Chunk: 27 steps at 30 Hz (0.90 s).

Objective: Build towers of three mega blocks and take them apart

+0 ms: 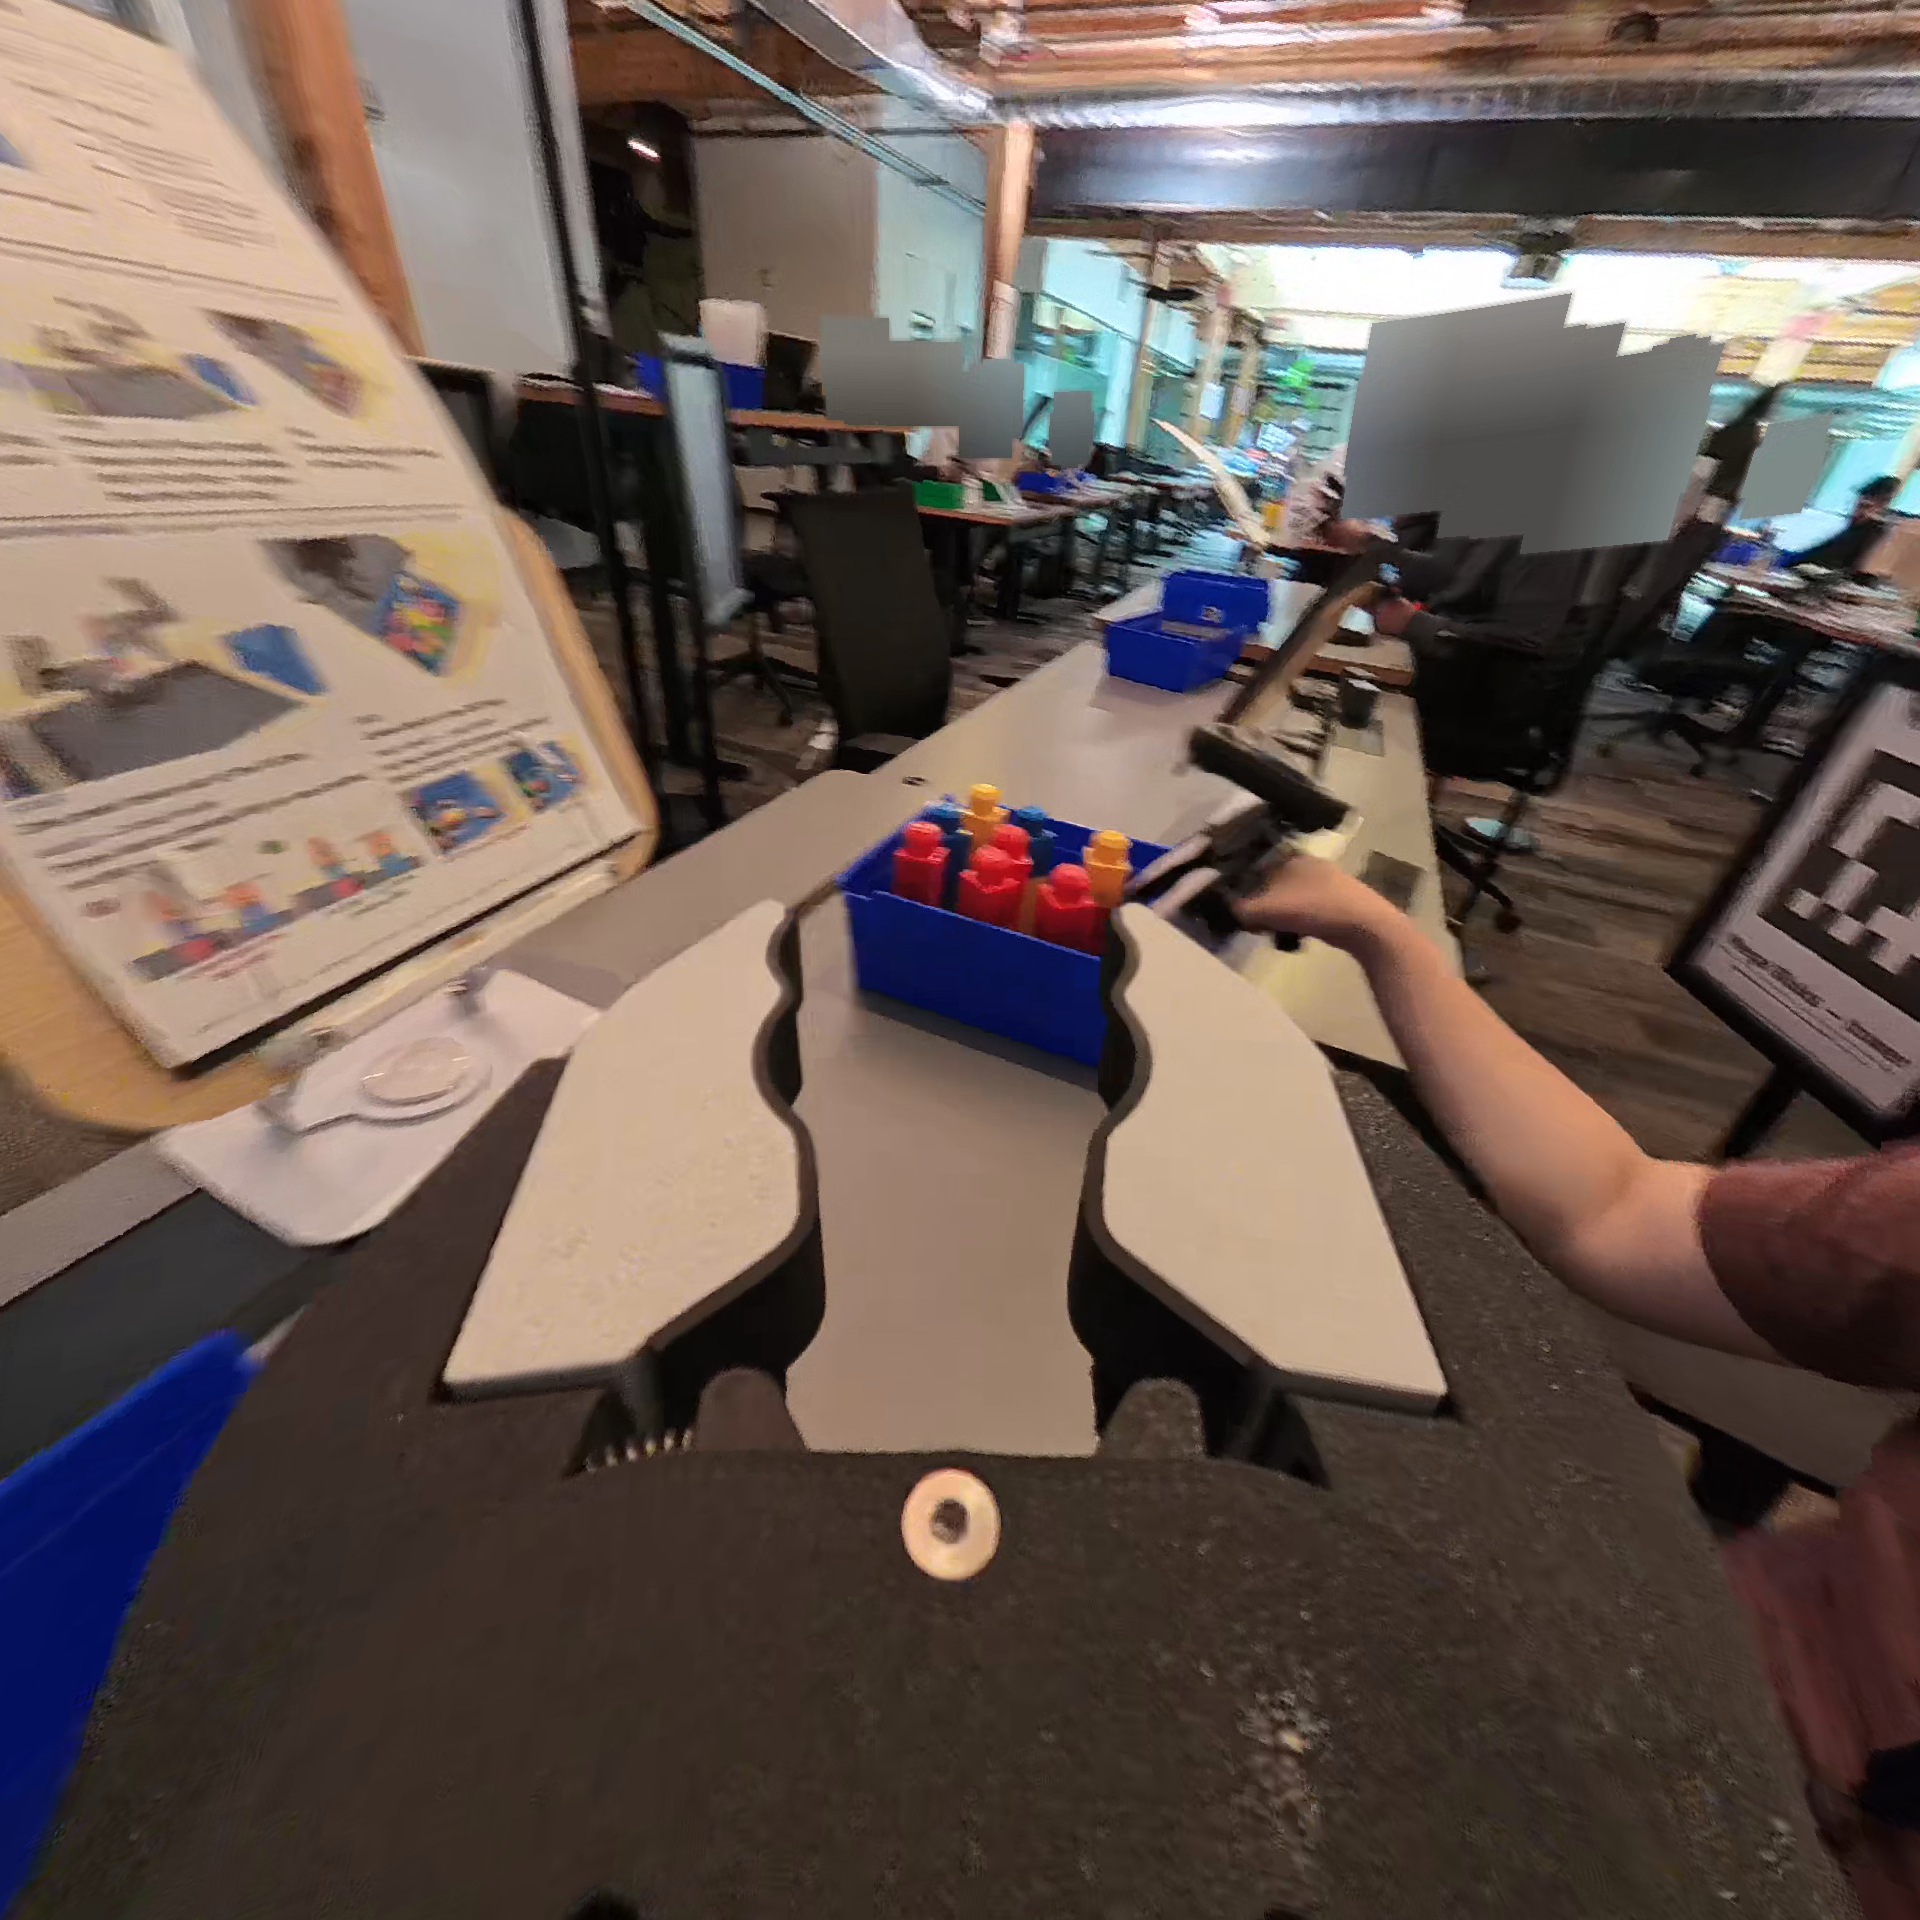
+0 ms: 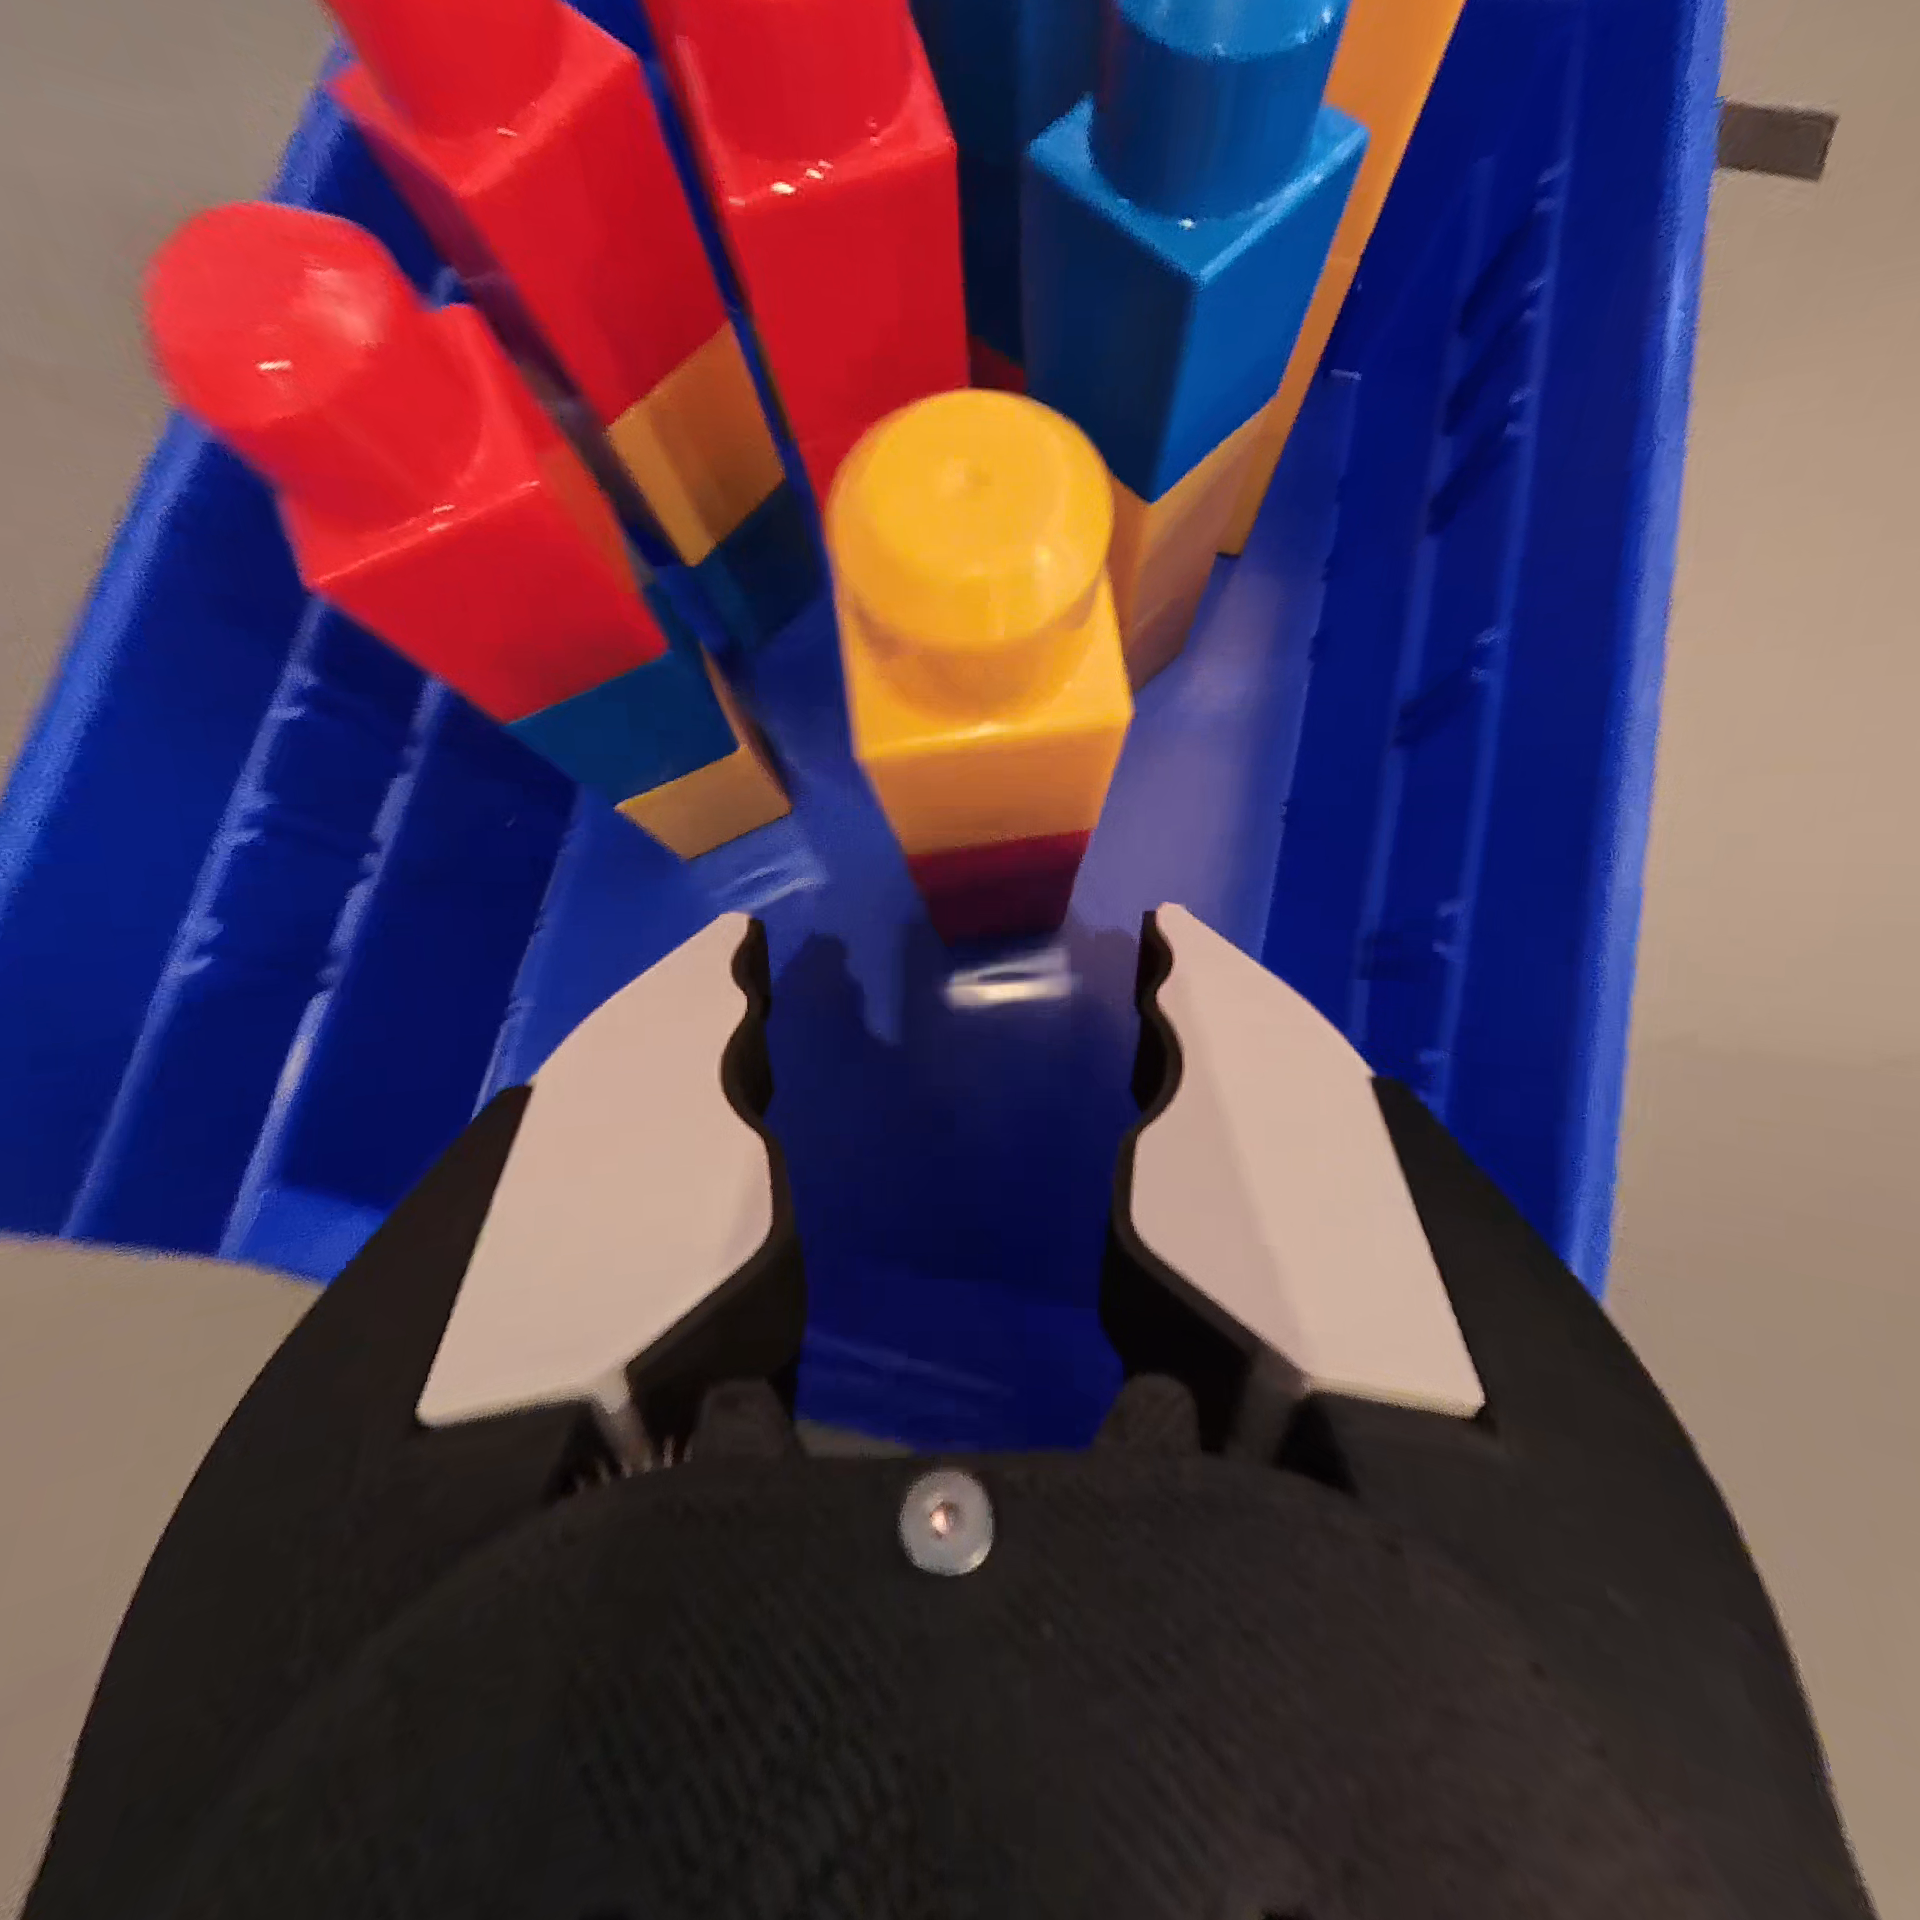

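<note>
Right gripper is down inside the blue bin, fingers spread wide with only bare bin floor between them. Just past the fingertips stands a tower, yellow block on top, a red block under it, free of both pads. Further on, crowding left and centre, the red-topped towers, and beyond the right finger a blue-topped tower. The bin's ribbed walls rise on both sides of the fingers, with open floor beside the yellow tower.

Left gripper hangs above the grey table, fingers apart, gripping nothing. The bin sits just ahead of its tips, towers upright inside, clear tabletop all around. Beyond its left finger, a poster board.
</note>
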Each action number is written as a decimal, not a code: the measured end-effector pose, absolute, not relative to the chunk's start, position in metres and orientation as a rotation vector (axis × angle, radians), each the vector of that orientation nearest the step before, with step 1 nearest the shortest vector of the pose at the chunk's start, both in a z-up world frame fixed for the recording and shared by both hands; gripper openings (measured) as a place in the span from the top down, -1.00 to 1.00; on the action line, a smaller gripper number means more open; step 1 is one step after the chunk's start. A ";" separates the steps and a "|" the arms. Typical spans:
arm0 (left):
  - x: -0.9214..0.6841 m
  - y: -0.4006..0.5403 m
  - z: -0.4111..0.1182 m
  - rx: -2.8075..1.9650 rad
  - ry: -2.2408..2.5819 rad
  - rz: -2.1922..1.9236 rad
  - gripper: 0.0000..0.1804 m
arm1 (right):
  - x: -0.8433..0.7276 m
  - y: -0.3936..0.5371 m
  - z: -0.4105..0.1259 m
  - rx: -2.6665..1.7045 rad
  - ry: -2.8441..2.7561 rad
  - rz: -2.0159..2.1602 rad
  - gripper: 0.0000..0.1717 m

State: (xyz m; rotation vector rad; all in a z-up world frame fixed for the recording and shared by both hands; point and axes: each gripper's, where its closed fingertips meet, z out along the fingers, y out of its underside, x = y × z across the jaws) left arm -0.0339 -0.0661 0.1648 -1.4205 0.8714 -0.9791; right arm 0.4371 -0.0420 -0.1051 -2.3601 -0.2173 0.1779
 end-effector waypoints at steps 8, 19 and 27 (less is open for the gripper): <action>-0.290 -0.004 0.103 -1.839 0.045 -0.145 0.34 | 0.464 -0.075 -0.008 -1.896 -0.109 0.149 0.43; -0.320 0.010 -0.008 -2.346 -0.130 -0.122 0.31 | 0.529 0.008 0.002 -2.137 -0.108 0.004 0.53; -0.317 0.009 -0.070 -2.634 -0.162 -0.142 0.38 | 0.530 0.020 -0.052 -2.375 -0.090 -0.068 0.50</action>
